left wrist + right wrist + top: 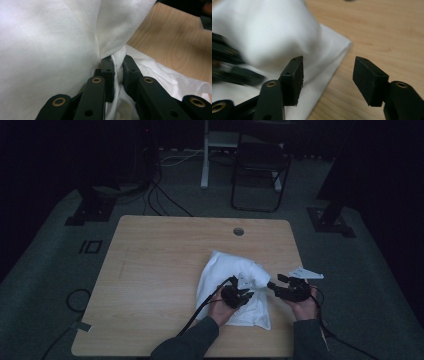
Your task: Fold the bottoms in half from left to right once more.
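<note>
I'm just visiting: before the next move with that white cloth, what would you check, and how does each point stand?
1. Left gripper pinching the white cloth: ok, a fold sits between its fingers.
2. Right gripper open: ok, nothing between its fingers.
3. Right gripper near the cloth's edge: ok, one finger is over it.
4. Cloth fully on the table: ok.
5. Cloth flat: not ok, it is bunched up.
</note>
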Demonstrator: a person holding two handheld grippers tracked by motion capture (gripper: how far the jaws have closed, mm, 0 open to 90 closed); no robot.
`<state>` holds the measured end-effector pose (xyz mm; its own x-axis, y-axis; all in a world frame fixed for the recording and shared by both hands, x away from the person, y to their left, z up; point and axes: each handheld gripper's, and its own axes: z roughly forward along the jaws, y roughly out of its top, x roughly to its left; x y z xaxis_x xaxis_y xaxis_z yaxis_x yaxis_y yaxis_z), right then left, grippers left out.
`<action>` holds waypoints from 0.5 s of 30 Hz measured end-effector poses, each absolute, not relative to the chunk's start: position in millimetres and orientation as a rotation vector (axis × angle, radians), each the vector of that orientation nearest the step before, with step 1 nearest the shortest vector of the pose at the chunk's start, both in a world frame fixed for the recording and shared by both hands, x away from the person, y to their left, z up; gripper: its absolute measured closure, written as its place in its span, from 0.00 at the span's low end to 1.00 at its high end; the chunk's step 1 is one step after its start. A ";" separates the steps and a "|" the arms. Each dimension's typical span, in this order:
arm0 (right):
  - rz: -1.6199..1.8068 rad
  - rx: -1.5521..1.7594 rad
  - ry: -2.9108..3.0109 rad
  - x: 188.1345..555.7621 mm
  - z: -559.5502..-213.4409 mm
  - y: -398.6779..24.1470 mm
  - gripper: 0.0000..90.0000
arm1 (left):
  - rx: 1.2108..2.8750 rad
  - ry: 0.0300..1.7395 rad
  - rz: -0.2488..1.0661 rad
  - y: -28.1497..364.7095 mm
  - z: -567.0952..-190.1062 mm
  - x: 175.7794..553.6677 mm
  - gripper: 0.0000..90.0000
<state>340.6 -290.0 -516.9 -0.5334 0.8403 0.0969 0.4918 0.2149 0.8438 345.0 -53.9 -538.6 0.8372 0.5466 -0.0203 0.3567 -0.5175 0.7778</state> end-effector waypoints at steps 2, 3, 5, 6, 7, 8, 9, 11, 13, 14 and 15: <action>1.289 1.176 2.112 336.0 -507.4 -287.7 0.42 | 2.164 0.660 0.275 -52.2 -538.1 345.8 0.91; 1.301 1.163 2.107 334.8 -504.6 -286.4 0.42 | 2.165 0.656 0.272 -51.4 -537.8 345.9 0.91; 1.326 1.143 2.103 333.7 -500.2 -283.7 0.42 | 2.161 0.659 0.273 -51.5 -537.3 345.3 0.91; 1.374 1.102 2.099 332.7 -494.6 -278.9 0.42 | 2.157 0.663 0.266 -51.3 -536.9 345.4 0.90; 1.397 1.082 2.103 332.5 -491.9 -275.4 0.41 | 2.154 0.669 0.263 -50.8 -536.3 345.5 0.90; 1.411 1.060 2.105 333.2 -489.8 -271.5 0.41 | 2.152 0.673 0.260 -50.5 -535.6 345.3 0.90; 1.413 1.044 2.113 335.0 -488.4 -267.2 0.41 | 2.154 0.669 0.260 -50.2 -534.7 344.9 0.90; 1.384 1.040 2.132 341.5 -487.5 -258.6 0.43 | 2.156 0.662 0.254 -48.6 -532.1 344.1 0.89; 1.357 1.040 2.154 351.4 -489.1 -251.6 0.51 | 2.151 0.659 0.249 -46.7 -529.2 343.5 0.88; 1.341 1.042 2.157 354.5 -489.9 -249.5 0.62 | 2.145 0.660 0.242 -45.0 -526.6 343.1 0.87; 1.311 1.035 2.165 358.5 -491.0 -247.0 0.78 | 2.147 0.656 0.233 -43.5 -524.4 342.9 0.84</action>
<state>358.5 -247.0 -491.0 -0.6436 0.7646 0.0343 0.3848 0.2846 0.8780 342.9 -43.5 -524.4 0.8446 0.5316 -0.0641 0.3715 -0.4955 0.7852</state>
